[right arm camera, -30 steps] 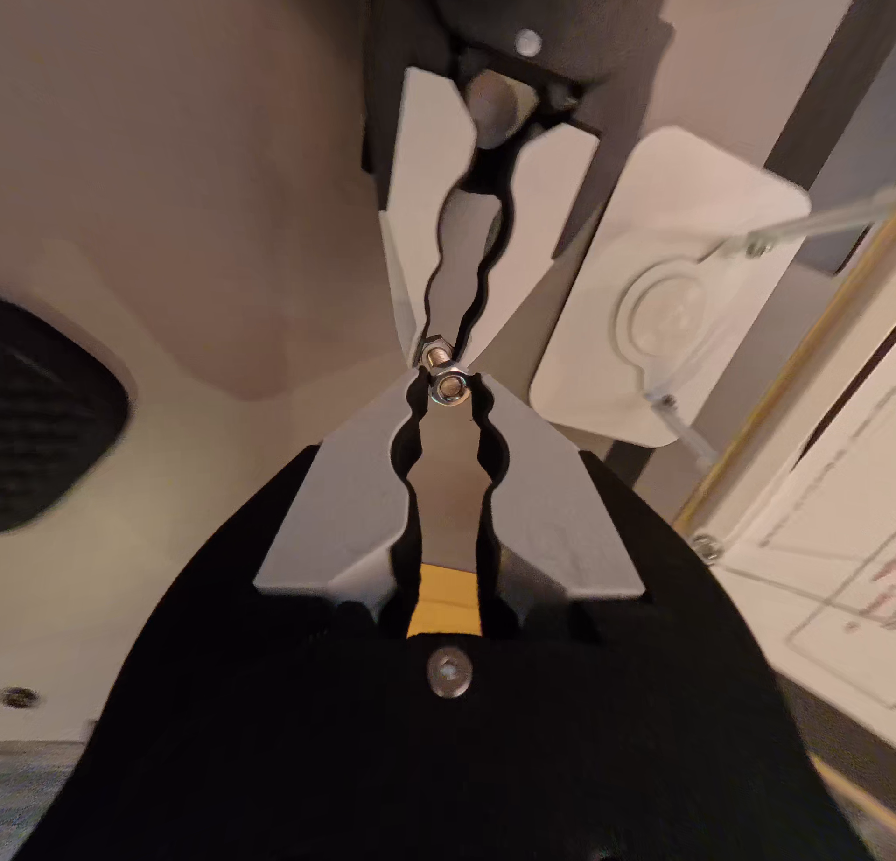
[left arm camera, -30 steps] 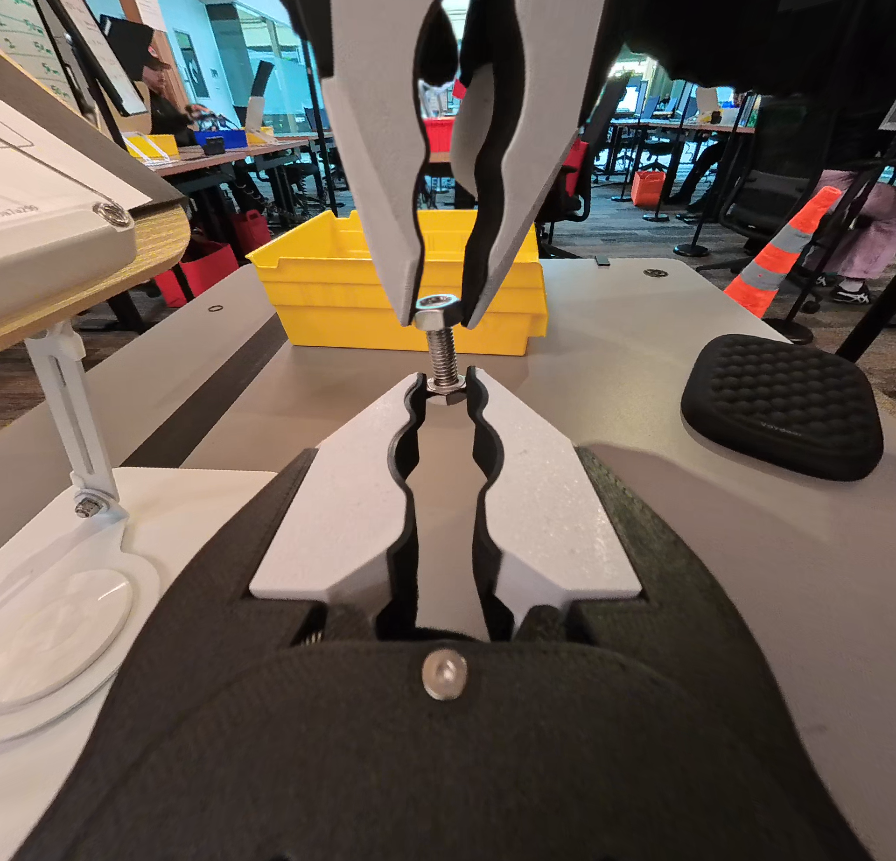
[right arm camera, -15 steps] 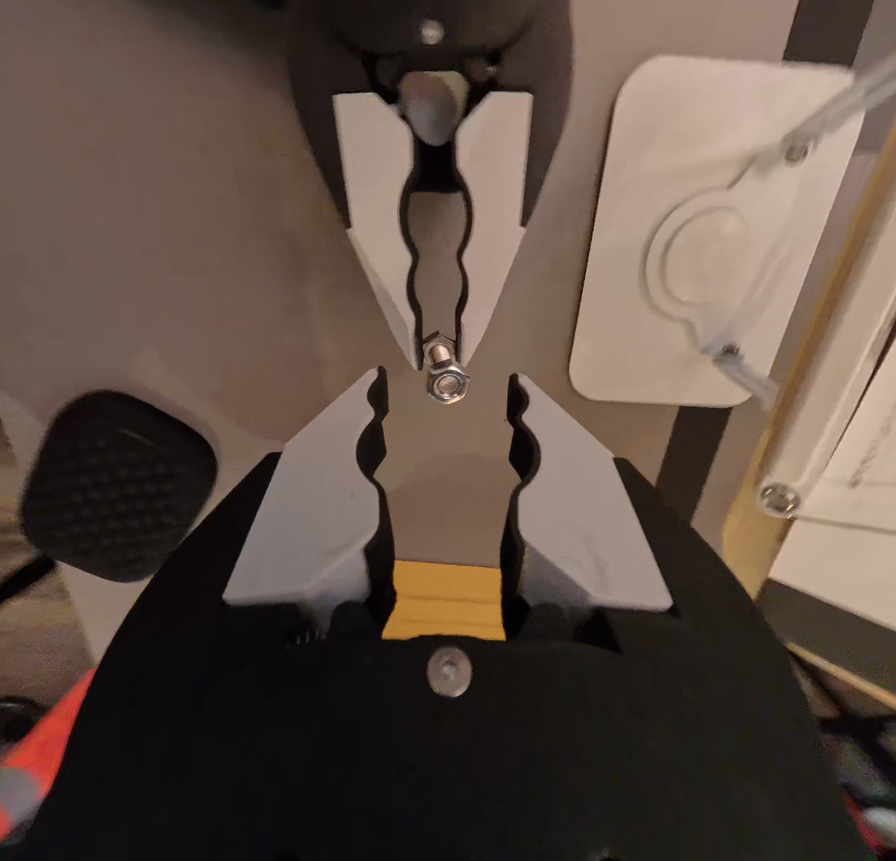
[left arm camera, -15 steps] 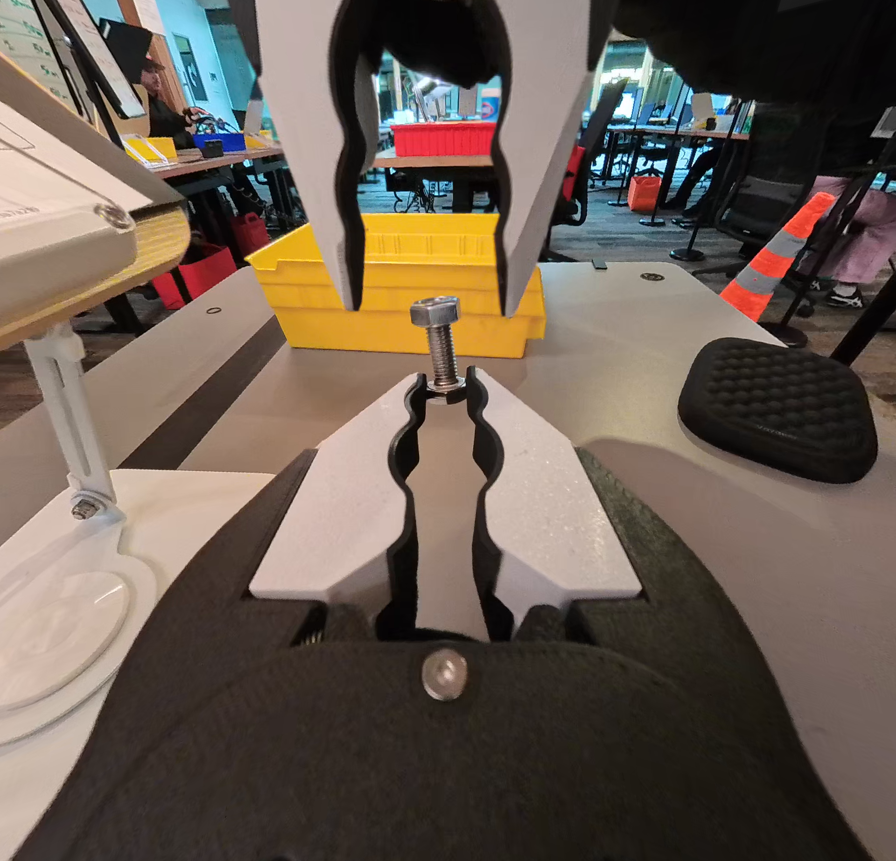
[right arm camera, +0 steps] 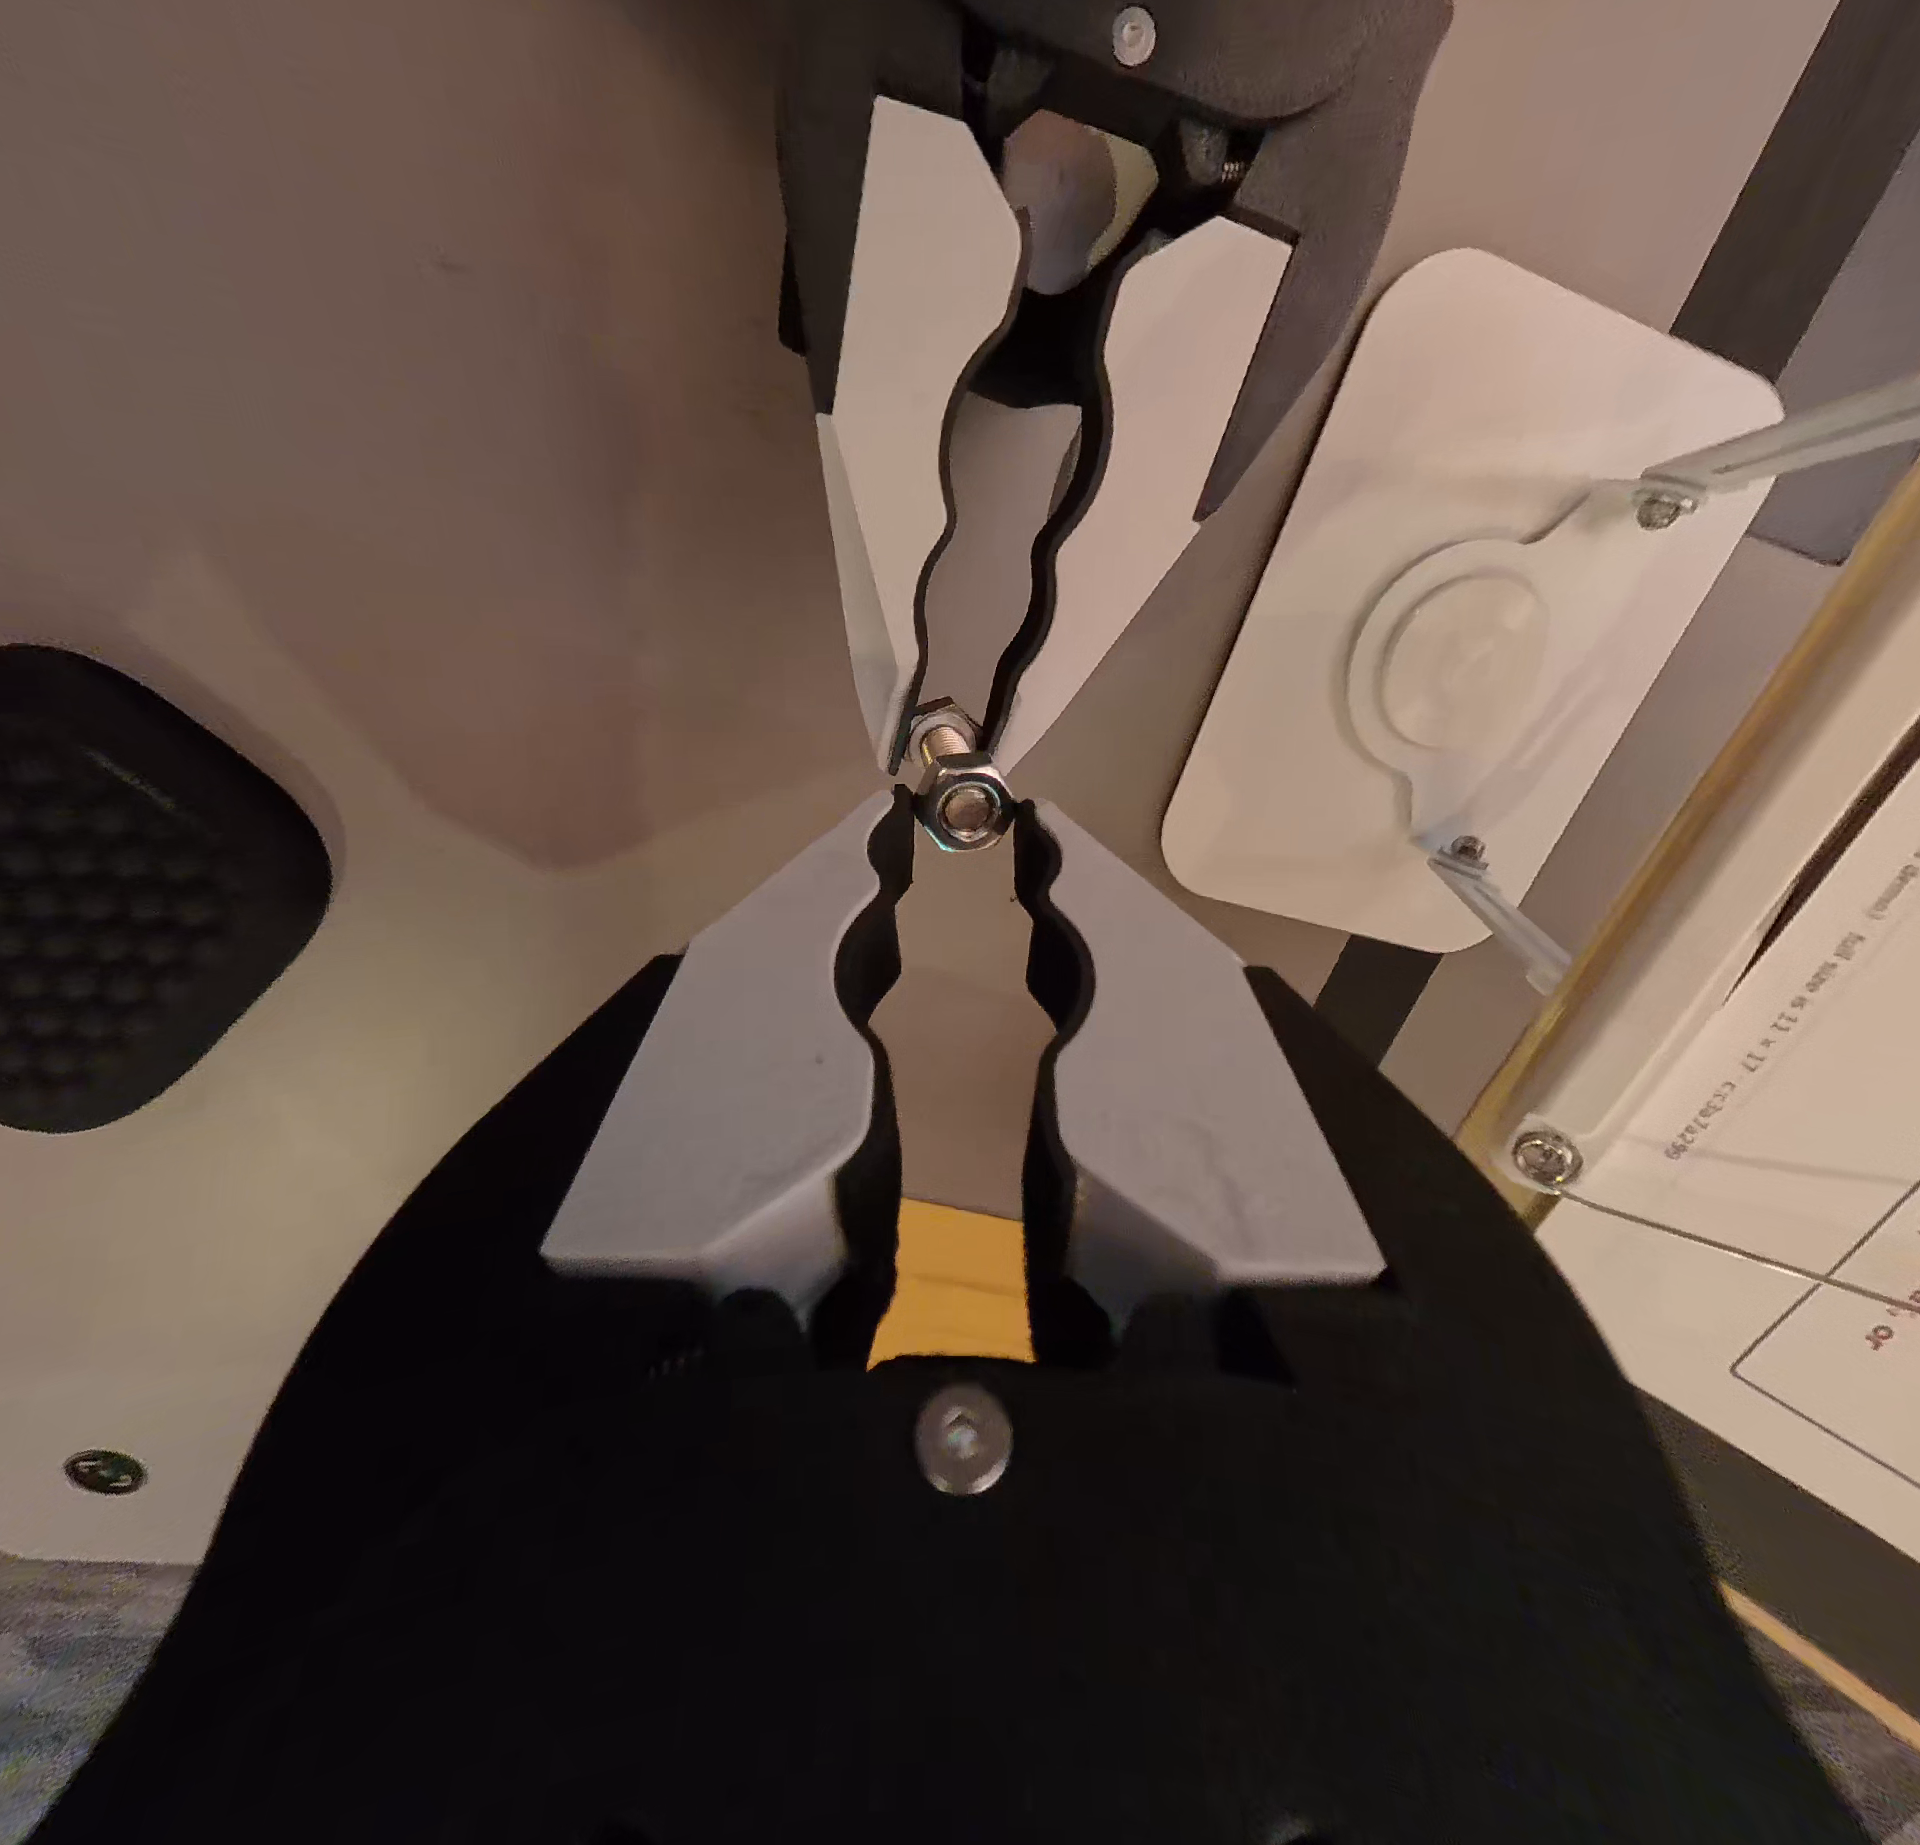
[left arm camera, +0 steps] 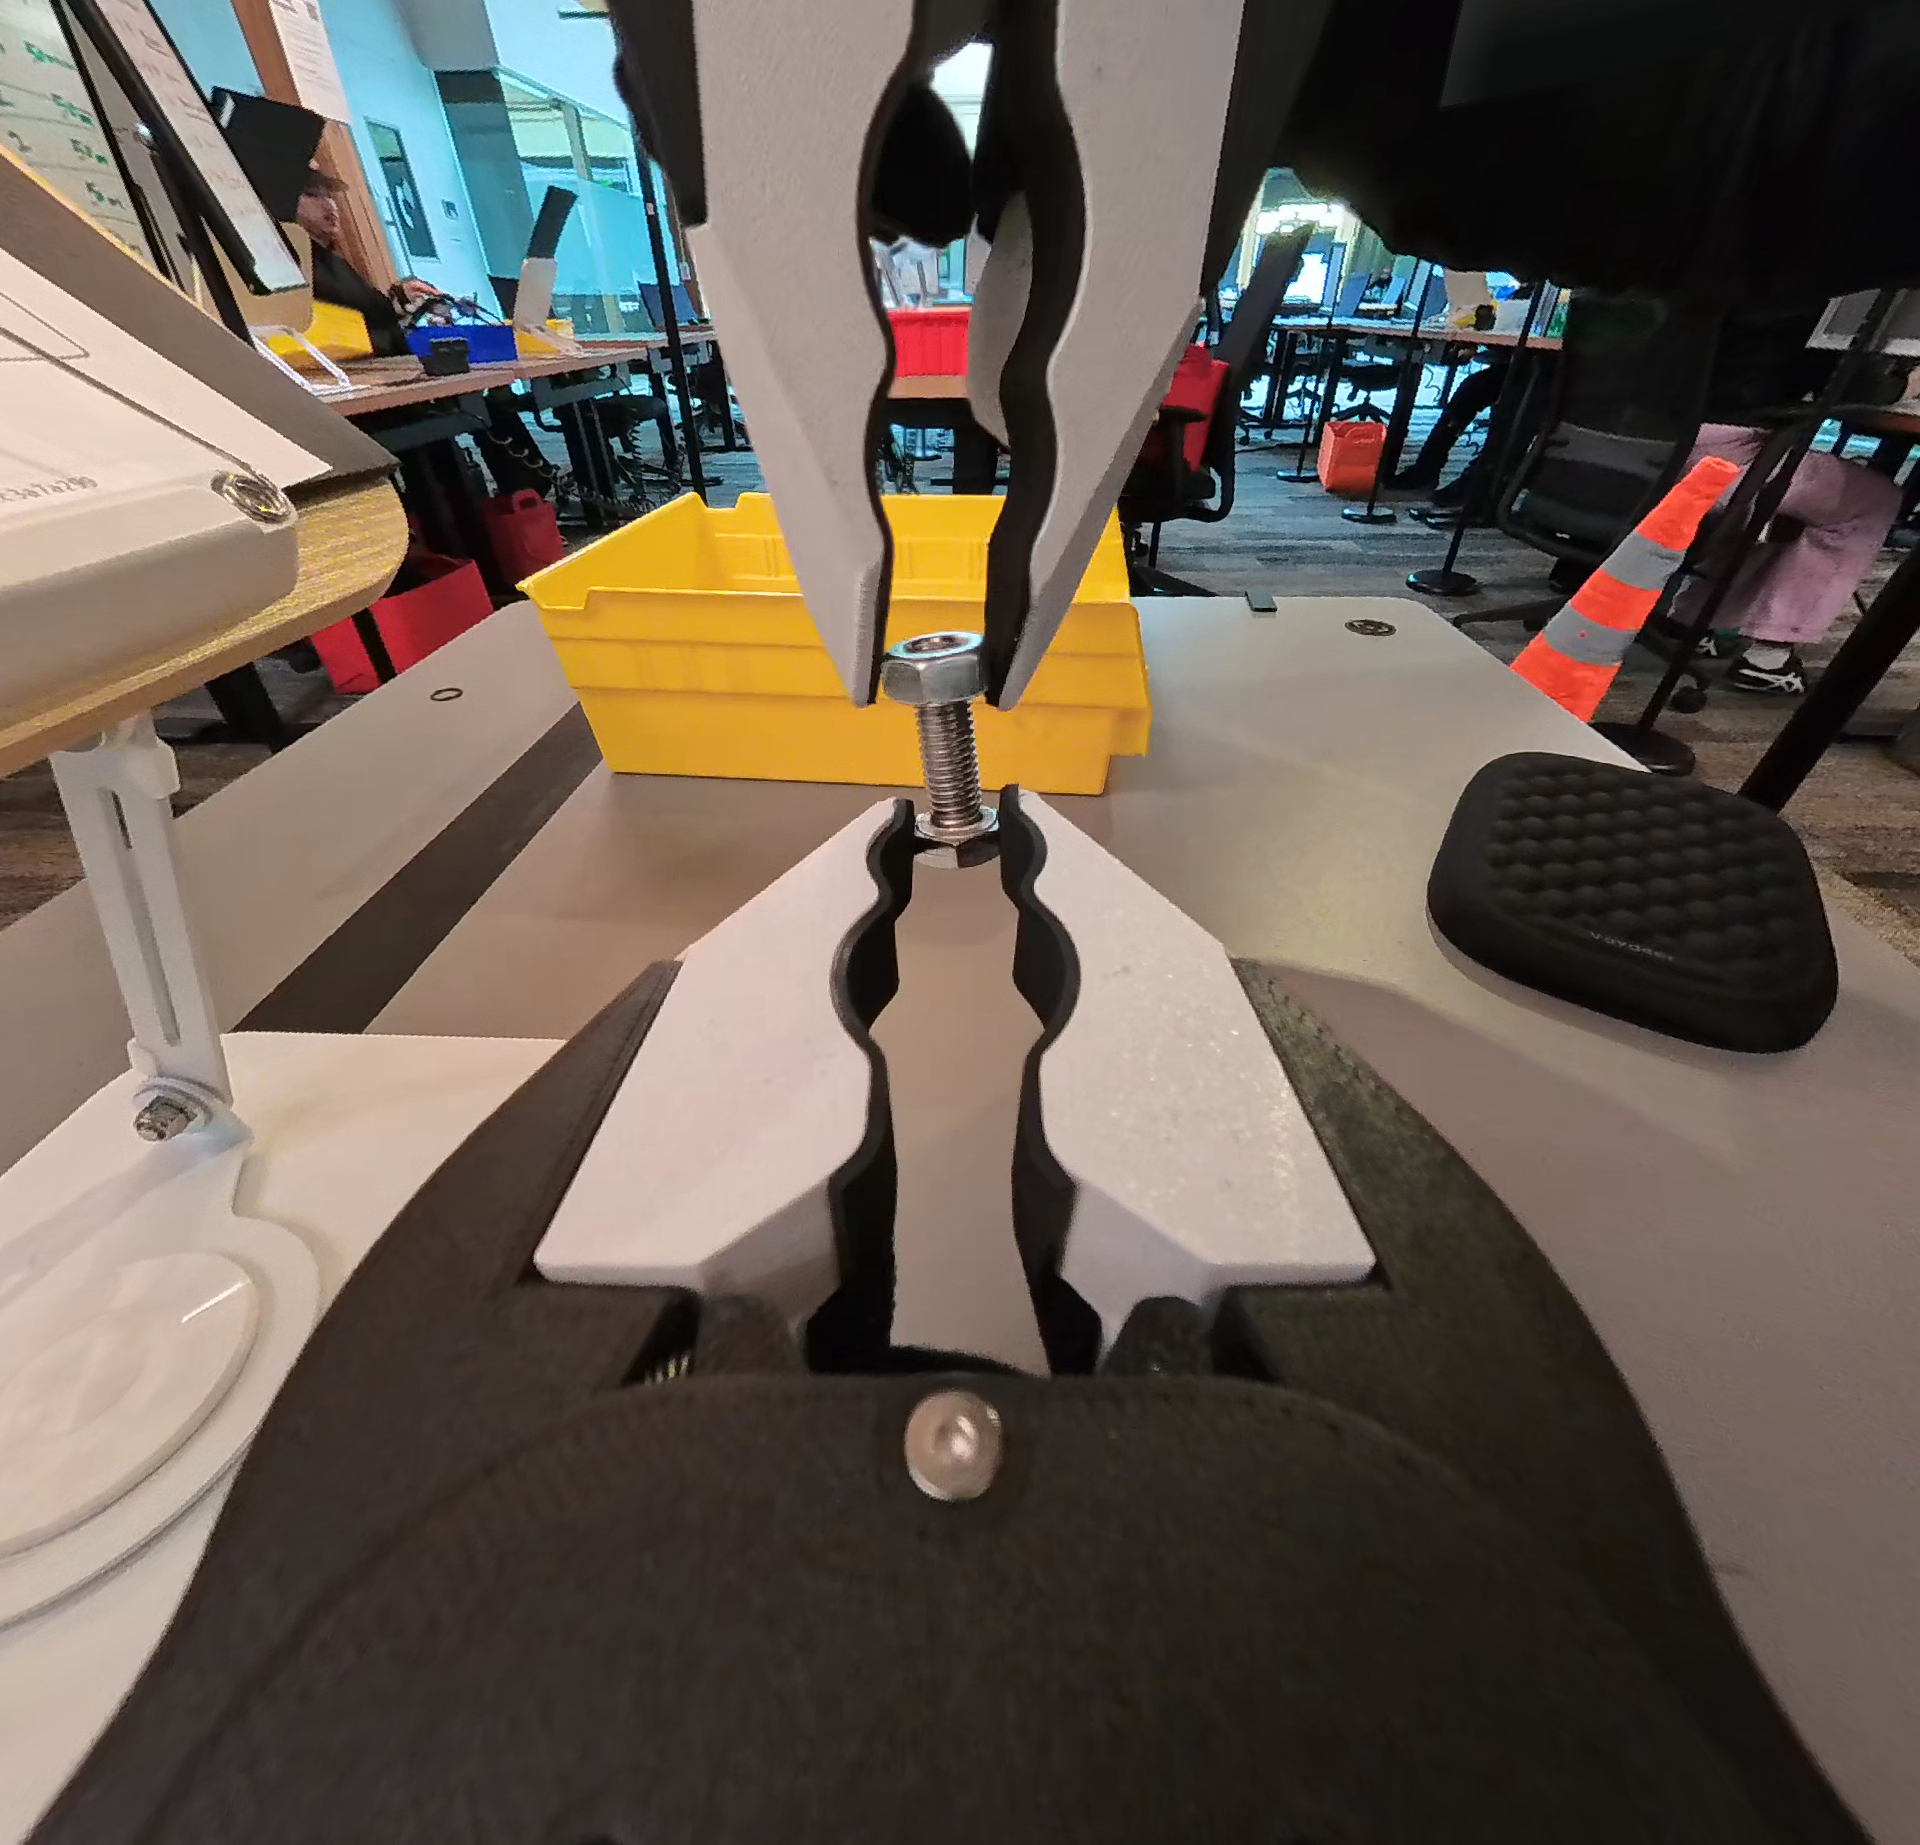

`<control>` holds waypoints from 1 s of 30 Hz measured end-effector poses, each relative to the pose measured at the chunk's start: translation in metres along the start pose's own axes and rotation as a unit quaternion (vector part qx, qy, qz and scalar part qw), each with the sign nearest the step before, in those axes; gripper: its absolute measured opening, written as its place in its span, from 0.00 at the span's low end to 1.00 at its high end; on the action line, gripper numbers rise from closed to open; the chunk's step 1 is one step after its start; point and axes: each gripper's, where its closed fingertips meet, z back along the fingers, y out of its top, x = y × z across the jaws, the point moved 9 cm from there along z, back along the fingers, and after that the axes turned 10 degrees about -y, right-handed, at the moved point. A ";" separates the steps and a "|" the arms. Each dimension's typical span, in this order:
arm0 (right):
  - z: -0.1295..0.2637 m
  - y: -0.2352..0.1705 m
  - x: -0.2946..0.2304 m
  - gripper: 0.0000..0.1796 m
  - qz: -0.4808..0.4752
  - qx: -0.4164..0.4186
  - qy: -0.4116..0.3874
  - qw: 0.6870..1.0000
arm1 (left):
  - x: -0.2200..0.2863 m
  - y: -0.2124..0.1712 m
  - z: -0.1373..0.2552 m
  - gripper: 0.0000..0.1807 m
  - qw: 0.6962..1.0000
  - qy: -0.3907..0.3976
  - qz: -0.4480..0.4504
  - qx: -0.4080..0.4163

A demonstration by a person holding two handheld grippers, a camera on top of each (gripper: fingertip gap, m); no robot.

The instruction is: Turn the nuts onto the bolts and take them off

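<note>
1. Your left gripper point(left arm camera: 951, 827) is clamped on the nut point(left arm camera: 951, 845) at the lower end of the bolt point(left arm camera: 943, 767). The bolt stands upright just ahead of the left fingertips, clear of the table point(left arm camera: 1351, 860).
2. Your right gripper point(left arm camera: 932, 689) comes down from above with its tips closed on the bolt's hex head point(left arm camera: 932, 668). In the right wrist view, the head point(right arm camera: 966, 810) sits between the right tips and the nut point(right arm camera: 940, 723) lies just beyond it.
3. Handling, as a judgement: both parts are small, light, rigid steel. The flats are smooth and likely slippery against the pads, so a glancing hold may slip.
4. Take hold on opposite flats of the head and of the nut, never on the threads.
5. Keep the right gripper in line with the shank while turning; a tilt could bind the thread or lever the nut out of the left tips.
6. A yellow bin point(left arm camera: 727, 673) sits beyond the bolt and a black pad point(left arm camera: 1631, 912) to the right.
</note>
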 end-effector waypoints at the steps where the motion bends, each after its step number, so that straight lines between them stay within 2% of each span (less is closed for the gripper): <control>1: 0.000 0.001 0.000 0.10 -0.006 -0.006 0.002 1.000 | 0.000 0.000 0.000 0.08 1.000 0.000 0.000 -0.001; 5: -0.003 0.002 0.001 0.10 -0.047 -0.030 0.006 0.998 | 0.000 -0.002 -0.001 0.08 1.000 0.005 -0.003 -0.010; 10: -0.006 0.001 0.009 0.12 -0.276 -0.023 0.029 0.960 | -0.003 -0.001 0.002 0.08 1.000 0.012 0.001 -0.002; 13: -0.009 0.000 0.007 0.16 -0.289 -0.020 0.039 0.956 | -0.002 -0.002 -0.001 0.08 1.000 0.012 -0.003 -0.014; 15: -0.006 0.000 0.007 0.19 -0.269 -0.006 0.042 0.962 | -0.001 -0.002 -0.002 0.08 1.000 0.011 -0.005 -0.015; 17: -0.003 -0.001 0.008 0.25 -0.216 -0.014 0.013 0.976 | 0.000 -0.001 -0.002 0.08 1.000 0.010 -0.007 -0.015; 20: 0.002 0.002 0.005 0.24 -0.119 -0.012 -0.015 0.993 | -0.001 -0.001 0.000 0.08 1.000 0.011 -0.005 -0.014; 23: 0.005 0.009 -0.002 0.19 -0.035 0.003 -0.016 0.999 | -0.001 -0.002 -0.001 0.08 1.000 0.009 -0.004 -0.016; 28: -0.002 0.013 -0.005 0.13 0.023 -0.017 -0.011 1.000 | 0.000 -0.003 -0.003 0.08 1.000 0.006 -0.005 -0.022; 30: -0.002 0.013 -0.005 0.08 0.039 -0.017 -0.014 0.999 | 0.001 -0.004 -0.004 0.08 1.000 0.006 -0.009 -0.028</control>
